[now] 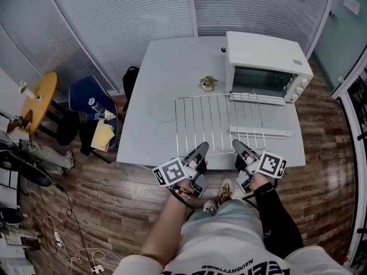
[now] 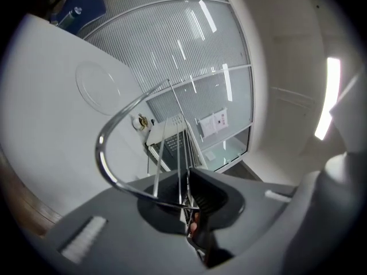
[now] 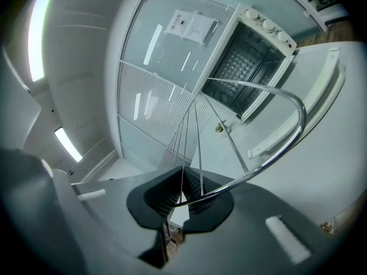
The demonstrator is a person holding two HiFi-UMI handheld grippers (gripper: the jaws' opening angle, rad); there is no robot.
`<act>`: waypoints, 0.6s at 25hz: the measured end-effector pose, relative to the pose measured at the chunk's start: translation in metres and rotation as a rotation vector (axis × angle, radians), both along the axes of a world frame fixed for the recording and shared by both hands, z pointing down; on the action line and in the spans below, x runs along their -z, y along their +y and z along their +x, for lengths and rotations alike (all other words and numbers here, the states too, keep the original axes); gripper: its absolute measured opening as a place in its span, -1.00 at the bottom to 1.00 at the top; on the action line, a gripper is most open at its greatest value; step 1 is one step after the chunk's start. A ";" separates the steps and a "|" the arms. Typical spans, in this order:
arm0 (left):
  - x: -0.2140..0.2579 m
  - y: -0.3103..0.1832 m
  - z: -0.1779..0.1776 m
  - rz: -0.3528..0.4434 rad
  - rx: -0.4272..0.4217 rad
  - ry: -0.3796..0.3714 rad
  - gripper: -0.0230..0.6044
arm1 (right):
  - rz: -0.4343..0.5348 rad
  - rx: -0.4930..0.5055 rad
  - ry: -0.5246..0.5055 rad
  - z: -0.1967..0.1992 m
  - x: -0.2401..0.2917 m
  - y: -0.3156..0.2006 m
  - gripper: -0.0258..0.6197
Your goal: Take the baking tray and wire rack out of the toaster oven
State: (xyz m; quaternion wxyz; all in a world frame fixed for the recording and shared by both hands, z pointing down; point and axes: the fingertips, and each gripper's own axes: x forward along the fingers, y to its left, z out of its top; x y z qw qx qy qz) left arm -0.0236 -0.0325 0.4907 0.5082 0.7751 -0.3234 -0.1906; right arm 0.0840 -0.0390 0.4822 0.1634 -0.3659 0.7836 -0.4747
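Reaching forward with bare left forearm (image 1: 172, 222) and black-sleeved right forearm (image 1: 279, 216). Holding grey two-jaw left gripper (image 1: 202, 148) and right gripper (image 1: 237, 144) level, both clamped on near rim of silver wire rack (image 1: 213, 122).

**Three Cameras, One Shared Rack**

The head view looks steeply down on the counter (image 1: 155, 96). Each gripper view rides close behind the left tongs (image 2: 186, 206) or right tongs (image 3: 182, 202). Both face along the wire rack (image 1: 218, 122) toward the toaster oven (image 1: 266, 67), and all three views show those two.
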 end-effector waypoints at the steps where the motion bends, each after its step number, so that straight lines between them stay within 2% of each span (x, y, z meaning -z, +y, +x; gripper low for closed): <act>1: 0.000 0.001 -0.008 0.002 0.013 -0.005 -0.71 | 0.006 0.022 -0.002 -0.009 0.001 0.000 -0.91; 9: -0.003 0.009 -0.072 0.006 0.168 -0.041 -0.70 | -0.053 0.150 -0.014 -0.070 -0.011 -0.003 -0.91; 15: -0.012 0.013 -0.105 -0.022 0.282 -0.060 -0.70 | -0.098 0.245 -0.039 -0.105 -0.022 -0.006 -0.91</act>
